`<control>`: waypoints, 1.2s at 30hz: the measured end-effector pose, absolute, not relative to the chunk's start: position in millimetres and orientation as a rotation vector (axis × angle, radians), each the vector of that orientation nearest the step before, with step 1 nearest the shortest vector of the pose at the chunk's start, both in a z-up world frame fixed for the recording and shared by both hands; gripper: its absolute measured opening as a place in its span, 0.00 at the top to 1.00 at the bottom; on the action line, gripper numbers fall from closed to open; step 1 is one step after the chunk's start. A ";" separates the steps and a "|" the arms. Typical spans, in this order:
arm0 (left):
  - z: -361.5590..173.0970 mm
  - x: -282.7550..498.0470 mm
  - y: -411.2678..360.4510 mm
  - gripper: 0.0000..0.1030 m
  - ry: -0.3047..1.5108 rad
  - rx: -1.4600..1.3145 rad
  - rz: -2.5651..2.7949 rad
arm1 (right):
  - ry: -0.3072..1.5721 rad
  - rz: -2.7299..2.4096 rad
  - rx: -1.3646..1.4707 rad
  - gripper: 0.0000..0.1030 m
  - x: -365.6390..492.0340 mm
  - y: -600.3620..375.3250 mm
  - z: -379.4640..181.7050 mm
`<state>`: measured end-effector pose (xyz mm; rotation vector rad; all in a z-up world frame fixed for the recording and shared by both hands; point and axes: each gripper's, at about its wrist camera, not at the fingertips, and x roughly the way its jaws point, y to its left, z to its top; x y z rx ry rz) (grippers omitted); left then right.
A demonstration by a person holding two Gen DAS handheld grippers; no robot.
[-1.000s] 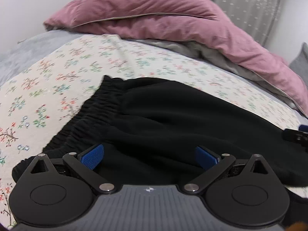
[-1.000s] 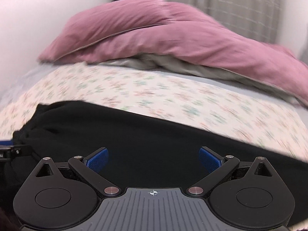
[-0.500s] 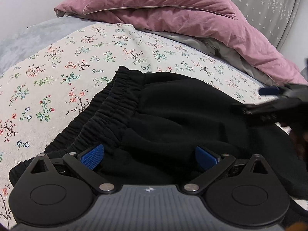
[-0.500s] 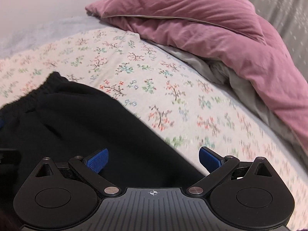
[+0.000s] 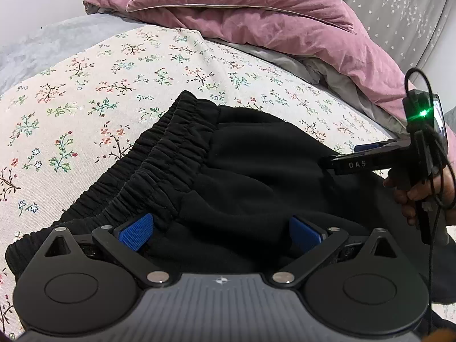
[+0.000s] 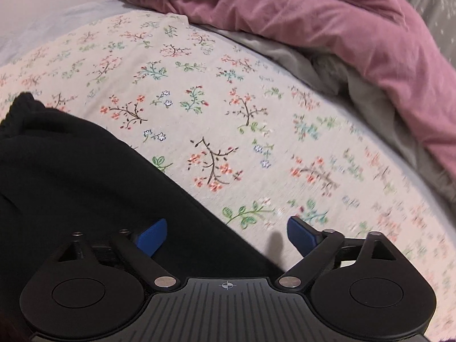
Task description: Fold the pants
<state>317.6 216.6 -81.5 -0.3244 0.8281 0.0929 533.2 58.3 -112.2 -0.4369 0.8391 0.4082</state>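
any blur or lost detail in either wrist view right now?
Left wrist: sharp, though the black pants show almost no fold detail. Right wrist: motion blur smears the floral sheet toward the right edge; the right claw casts a small shadow there.

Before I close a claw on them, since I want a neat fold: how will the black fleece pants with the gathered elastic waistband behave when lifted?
The black fleece pants will likely be floppy: they already lie in soft rolls on the floral bedsheet. The gathered waistband looks thicker, probably the firmest place to grip. The matte fabric seems unlikely to slip.
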 end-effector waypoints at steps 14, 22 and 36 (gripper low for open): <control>-83.7 317.4 211.9 0.00 0.831 -0.261 0.093 | 0.880 0.463 -0.332 0.92 510.9 58.7 -78.6; -68.9 289.3 224.7 0.00 0.735 -0.361 -0.015 | 0.748 0.446 -0.313 0.93 428.5 58.7 -16.6; -62.5 209.8 229.7 0.00 0.621 -0.431 -0.133 | 0.700 0.524 -0.253 0.93 265.0 63.6 -35.3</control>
